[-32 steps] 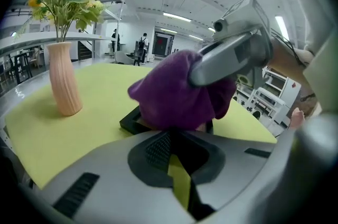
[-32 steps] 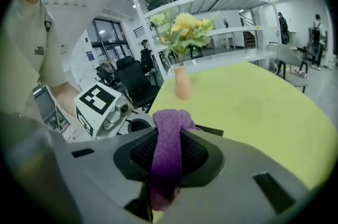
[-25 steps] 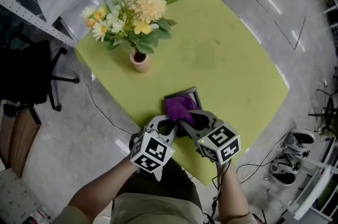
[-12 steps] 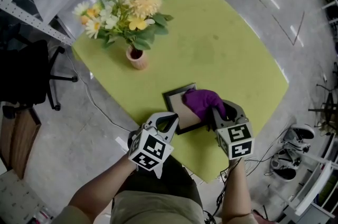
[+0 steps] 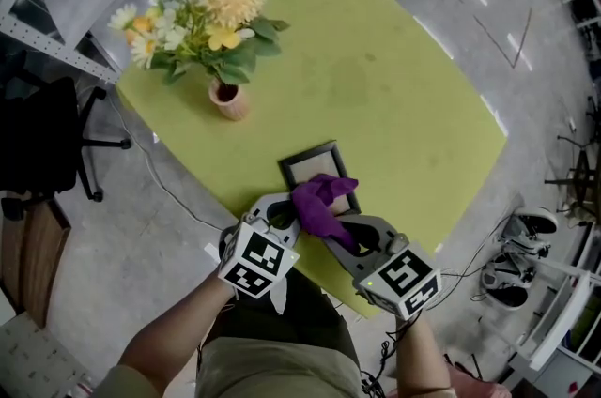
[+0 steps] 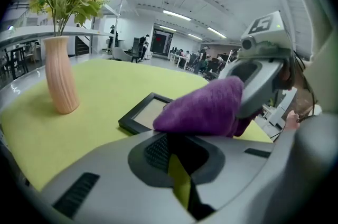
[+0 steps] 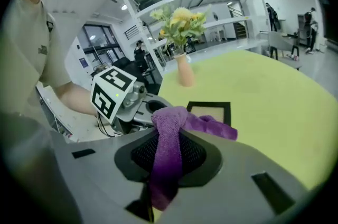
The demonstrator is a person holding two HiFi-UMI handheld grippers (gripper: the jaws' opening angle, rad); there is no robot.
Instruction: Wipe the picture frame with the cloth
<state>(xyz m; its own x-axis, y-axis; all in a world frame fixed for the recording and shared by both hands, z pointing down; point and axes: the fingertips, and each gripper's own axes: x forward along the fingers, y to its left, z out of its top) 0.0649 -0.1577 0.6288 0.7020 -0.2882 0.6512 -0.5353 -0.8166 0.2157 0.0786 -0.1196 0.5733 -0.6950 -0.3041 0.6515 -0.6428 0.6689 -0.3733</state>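
Observation:
A black picture frame [image 5: 317, 169] lies flat near the front edge of the green table [image 5: 413, 105]. A purple cloth [image 5: 319, 204] rests bunched on the frame's near side, and my right gripper [image 5: 346, 232] is shut on it. In the right gripper view the cloth [image 7: 170, 136] runs up between the jaws and flops toward the frame [image 7: 211, 110]. My left gripper [image 5: 279, 216] sits just left of the cloth at the frame's near corner, jaws closed with nothing between them. From the left gripper view, the cloth [image 6: 203, 109] covers part of the frame [image 6: 141, 114].
A pink vase [image 5: 228, 98] of flowers [image 5: 202, 16] stands at the table's far left. A black office chair [image 5: 47, 143] is on the floor to the left. Shoes [image 5: 521, 241] and cables lie on the floor to the right. The table's near edge is right under the grippers.
The right gripper swept the cloth across the frame to the right, then back left toward the near corner. The left gripper stayed by the frame's near corner.

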